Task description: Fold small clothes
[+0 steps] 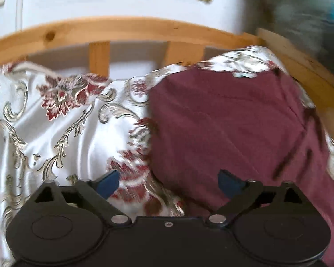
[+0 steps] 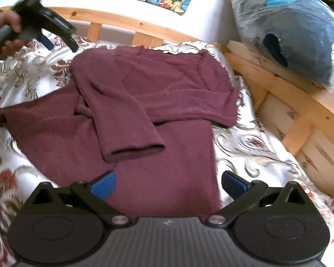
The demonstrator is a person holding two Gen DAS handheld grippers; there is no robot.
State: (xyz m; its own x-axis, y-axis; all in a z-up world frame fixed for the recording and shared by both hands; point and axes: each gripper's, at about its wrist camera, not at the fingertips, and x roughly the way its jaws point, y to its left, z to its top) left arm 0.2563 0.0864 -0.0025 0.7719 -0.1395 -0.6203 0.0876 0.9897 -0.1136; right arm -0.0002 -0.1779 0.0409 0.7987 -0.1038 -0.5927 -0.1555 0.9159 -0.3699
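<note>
maroon top (image 2: 144, 115) lying sleeve-folded on bed (image 2: 256, 146) | left gripper (image 1: 169, 182) and right gripper (image 2: 168, 184) being held wide, empty | hem is best being gripped at both corners

I see a bed (image 2: 278, 84) with a pale wooden slatted frame carrying everything. A white bedspread (image 2: 245, 142) with red flowers and grey-gold scrolls covers it, rumpled in the left wrist view. Directly on the bedspread lies a maroon long-sleeved top (image 2: 144, 102), spread out, with both sleeves folded in across the body. A plastic-wrapped dark bundle (image 2: 300, 35) rests on the frame's right rail.
</note>
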